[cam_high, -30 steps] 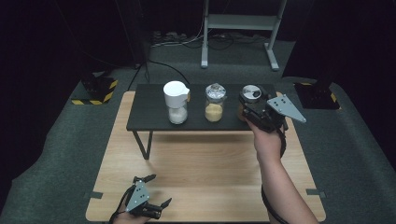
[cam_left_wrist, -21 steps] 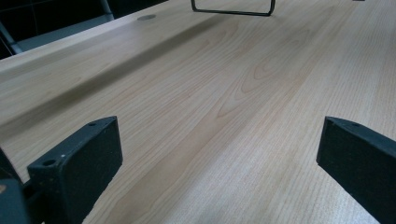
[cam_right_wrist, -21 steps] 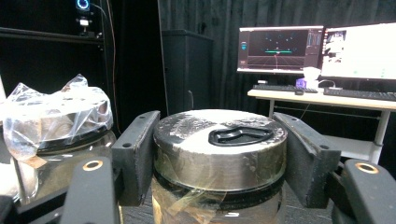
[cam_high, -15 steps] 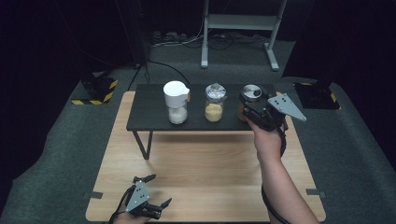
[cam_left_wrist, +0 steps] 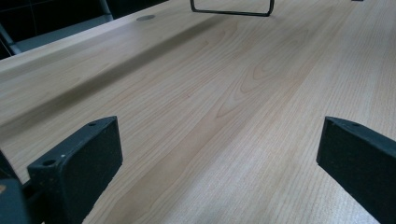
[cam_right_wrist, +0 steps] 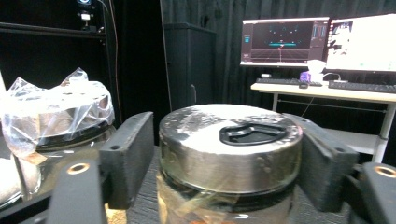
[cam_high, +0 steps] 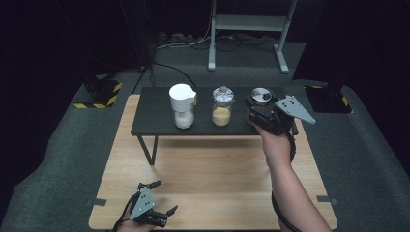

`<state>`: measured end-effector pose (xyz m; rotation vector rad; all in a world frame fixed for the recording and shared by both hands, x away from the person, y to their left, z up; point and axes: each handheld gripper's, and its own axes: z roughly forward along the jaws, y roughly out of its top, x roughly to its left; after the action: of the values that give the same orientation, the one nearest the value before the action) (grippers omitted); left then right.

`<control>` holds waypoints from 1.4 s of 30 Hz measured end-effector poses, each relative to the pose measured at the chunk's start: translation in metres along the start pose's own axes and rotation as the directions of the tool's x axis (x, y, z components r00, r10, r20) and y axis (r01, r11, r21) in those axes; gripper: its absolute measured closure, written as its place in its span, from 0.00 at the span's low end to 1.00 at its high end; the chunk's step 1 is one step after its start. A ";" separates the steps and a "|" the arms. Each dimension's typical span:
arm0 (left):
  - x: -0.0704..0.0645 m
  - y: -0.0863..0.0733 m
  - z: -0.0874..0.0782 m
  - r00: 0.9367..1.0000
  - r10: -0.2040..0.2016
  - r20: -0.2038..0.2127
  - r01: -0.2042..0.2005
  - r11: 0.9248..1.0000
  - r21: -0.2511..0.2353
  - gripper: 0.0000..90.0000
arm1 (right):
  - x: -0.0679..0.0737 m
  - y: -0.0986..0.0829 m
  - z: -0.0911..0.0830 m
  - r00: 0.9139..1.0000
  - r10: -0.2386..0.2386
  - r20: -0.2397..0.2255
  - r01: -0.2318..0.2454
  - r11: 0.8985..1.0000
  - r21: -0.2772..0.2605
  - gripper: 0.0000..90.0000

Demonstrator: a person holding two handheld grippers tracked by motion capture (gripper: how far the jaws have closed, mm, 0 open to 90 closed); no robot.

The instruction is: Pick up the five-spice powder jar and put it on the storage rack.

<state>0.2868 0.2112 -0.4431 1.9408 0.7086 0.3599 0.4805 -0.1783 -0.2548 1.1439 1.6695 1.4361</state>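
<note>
Nearest, at the near edge of the light wooden table (cam_high: 212, 169), toward its left corner, the left gripper (cam_high: 153, 209) is seen resting low over the wood, held by a hand entering from the bottom. In the left gripper view its two black jaws are spread wide apart with nothing but bare wood grain between them. Farther in, the right forearm (cam_high: 290, 193) is extended across the right half of the table toward a small black raised stand (cam_high: 154, 113) set along the far edge. Three jars are lined up on that stand: a jar with a white lid (cam_high: 182, 106) toward the left end, holding white granules; a jar covered with crumpled clear plastic (cam_high: 222, 107) in the middle, holding yellowish granules; and a jar with a round metal lid (cam_high: 261, 96) at the right end. The right gripper (cam_high: 258, 115) is placed at this last jar. In the right gripper view the metal lid (cam_right_wrist: 231, 144) is seen between the two black jaws, one close on each side at lid height; firm contact cannot be told. The plastic-covered jar (cam_right_wrist: 56, 116) is seen just beside it. Beyond, monitors (cam_right_wrist: 317, 42) on a desk are visible.
</note>
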 end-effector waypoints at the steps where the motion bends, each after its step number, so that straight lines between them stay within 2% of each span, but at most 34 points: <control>1: 0.000 0.000 0.000 1.000 0.000 0.000 0.000 1.000 0.000 0.01 | 0.001 0.000 0.000 1.000 0.003 0.004 -0.003 1.000 -0.001 0.21; 2: 0.000 0.000 0.000 1.000 -0.001 0.001 0.001 1.000 0.000 0.01 | 0.001 0.000 0.000 1.000 0.003 0.004 -0.003 1.000 -0.001 0.21; 8: 0.000 0.000 0.000 1.000 0.000 0.002 0.000 1.000 -0.001 0.01 | 0.005 0.000 0.000 1.000 0.004 0.025 -0.004 1.000 0.007 0.05; 11: 0.000 0.000 0.000 1.000 0.001 0.002 -0.001 1.000 0.000 0.01 | 0.004 0.000 -0.002 1.000 0.004 0.020 -0.004 1.000 0.010 0.00; 22: -0.001 0.000 0.000 1.000 0.007 0.001 -0.007 1.000 0.005 0.01 | 0.001 0.001 -0.017 1.000 -0.008 0.015 0.008 1.000 0.006 0.00; 32: -0.001 0.000 0.001 1.000 0.007 -0.003 -0.007 1.000 0.008 0.01 | 0.006 0.001 -0.033 1.000 -0.029 0.000 0.029 1.000 0.011 0.00; 42: 0.001 0.000 0.000 1.000 -0.016 -0.006 0.016 1.000 0.001 0.01 | 0.009 -0.003 -0.048 0.999 -0.049 -0.012 0.050 0.998 0.026 0.00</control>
<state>0.2876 0.2115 -0.4433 1.9345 0.7279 0.3554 0.4339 -0.1897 -0.2477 1.1028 1.7173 1.3960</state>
